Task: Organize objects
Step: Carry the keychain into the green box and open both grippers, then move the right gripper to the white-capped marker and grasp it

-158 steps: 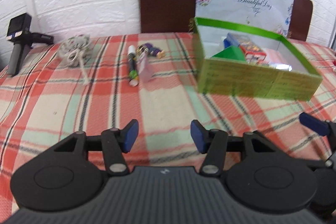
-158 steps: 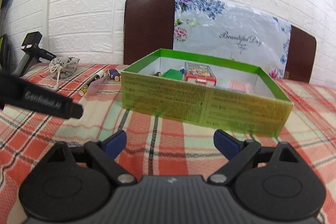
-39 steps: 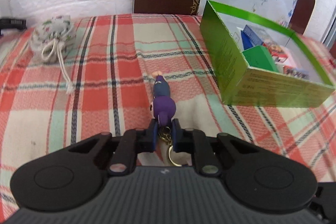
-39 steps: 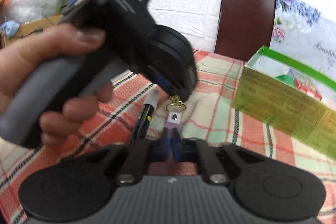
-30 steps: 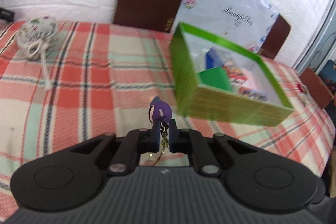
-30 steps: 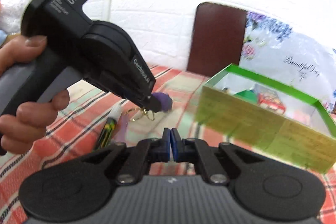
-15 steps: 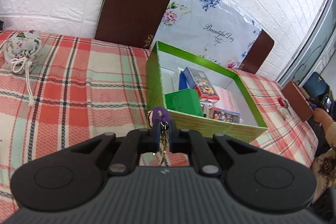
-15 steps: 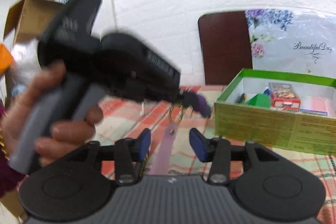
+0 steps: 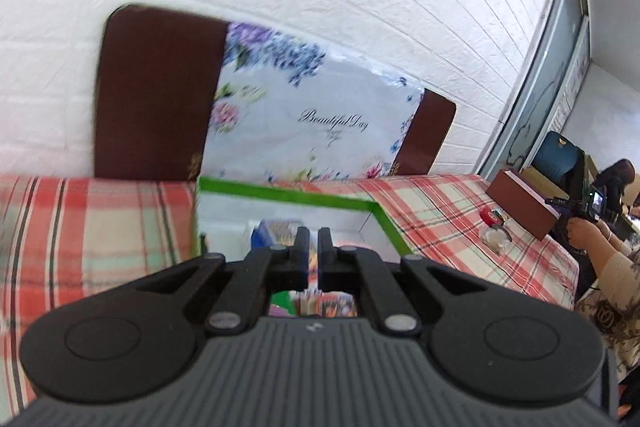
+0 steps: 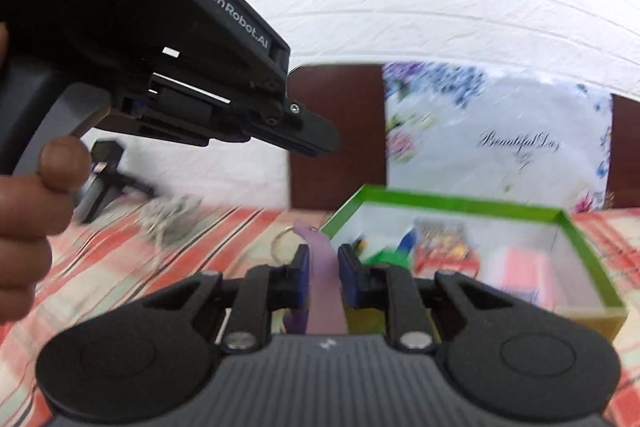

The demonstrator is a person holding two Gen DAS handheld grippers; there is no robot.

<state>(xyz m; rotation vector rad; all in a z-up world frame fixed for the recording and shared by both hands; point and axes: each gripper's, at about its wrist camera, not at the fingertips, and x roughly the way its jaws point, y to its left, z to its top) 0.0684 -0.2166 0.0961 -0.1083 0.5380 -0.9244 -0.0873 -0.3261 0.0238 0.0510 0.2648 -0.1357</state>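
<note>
Presently the right gripper (image 10: 323, 267) grips a lilac strap (image 10: 322, 259): its jaws have just been closing, and the blue pads (image 10: 303, 269) press the strap from both sides. The strap stands up between the fingers, curls over at the top, and carries a key ring (image 10: 282, 241) at 10 o'clock of its tip. Strap and gripper hang at the near left corner of the green box (image 10: 460, 203), which fills the 3 o'clock side of the right wrist view.

The left gripper (image 9: 313, 251) has its jaws drawn narrow, almost touching, and nothing is seen between them. It looks into the green box (image 9: 280, 189) from above the near wall. In the right wrist view the same left gripper (image 10: 324, 141) crosses from 10 o'clock, held by a hand (image 10: 28, 207), and its tip is bare.

Inside the box lie a printed card pack (image 10: 440, 235), a green item (image 10: 384, 255) and a pink packet (image 10: 516, 267); detail is blurred.

The box rests on a plaid tablecloth (image 9: 92, 227). A drawstring pouch (image 10: 172, 215) and a black stand (image 10: 104, 179) sit at 9 o'clock, well apart from the box. A floral board (image 9: 304, 119) leans on a brown panel (image 9: 156, 95) at 12 o'clock. At 3 o'clock of the left wrist view a brown case (image 9: 520, 203) lies on the cloth, and a seated person (image 9: 600, 259) holds a device.
</note>
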